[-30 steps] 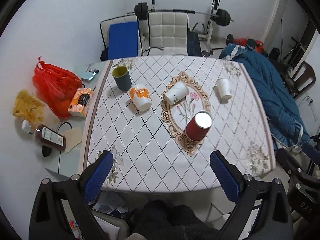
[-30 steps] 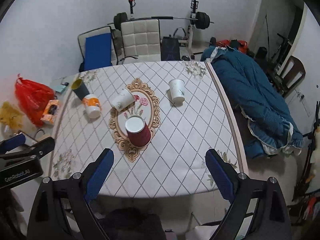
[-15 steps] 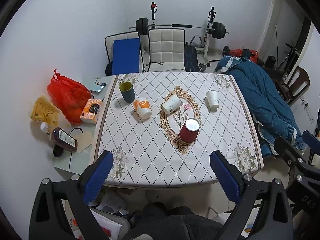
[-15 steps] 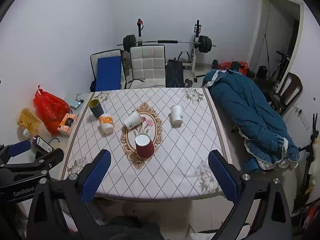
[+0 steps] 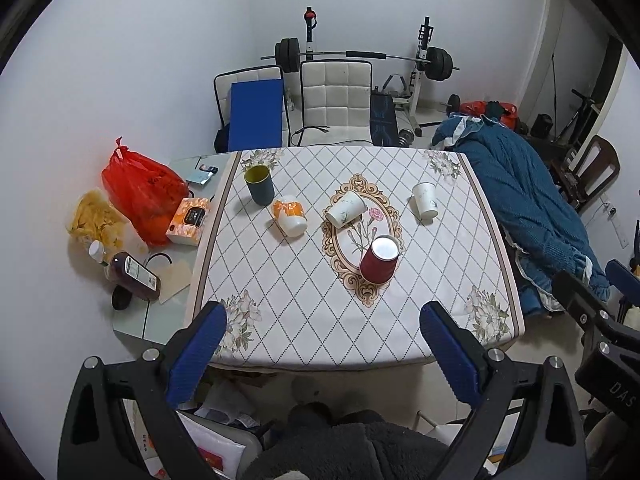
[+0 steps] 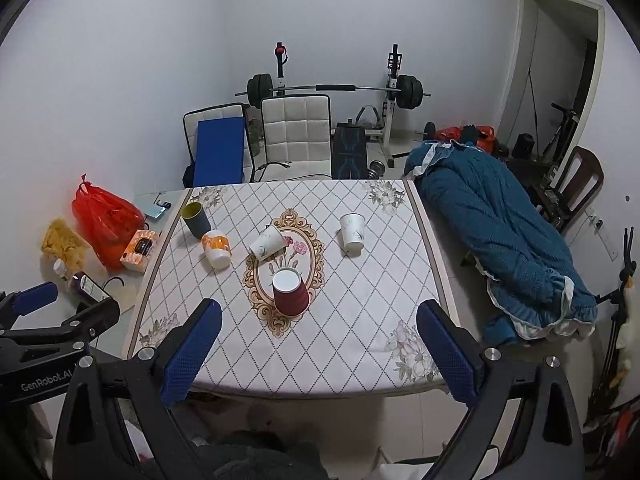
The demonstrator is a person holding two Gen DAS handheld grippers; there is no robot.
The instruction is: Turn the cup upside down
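Hovering off the table's near edge: left gripper [image 5: 322,340] and right gripper [image 6: 318,342], both w/ jaws wide apart, nothing held. Red cup [image 6: 290,292] sits base-up on the central floral medallion, so likely flipped already. Four other cups (two white, one orange-white, one dark w/ yellow lining) lie farther back; orientation unclear. Paper, presumably light, thin-walled, crushable: grip mid-wall, gently. Table [image 6: 360,340]: quilted diamond cloth, may slide. Room: weight bench, chairs, blue blanket.

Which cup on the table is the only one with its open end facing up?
The dark blue-grey cup with the yellow inside, at the far left corner. The others are tipped over or upside down.
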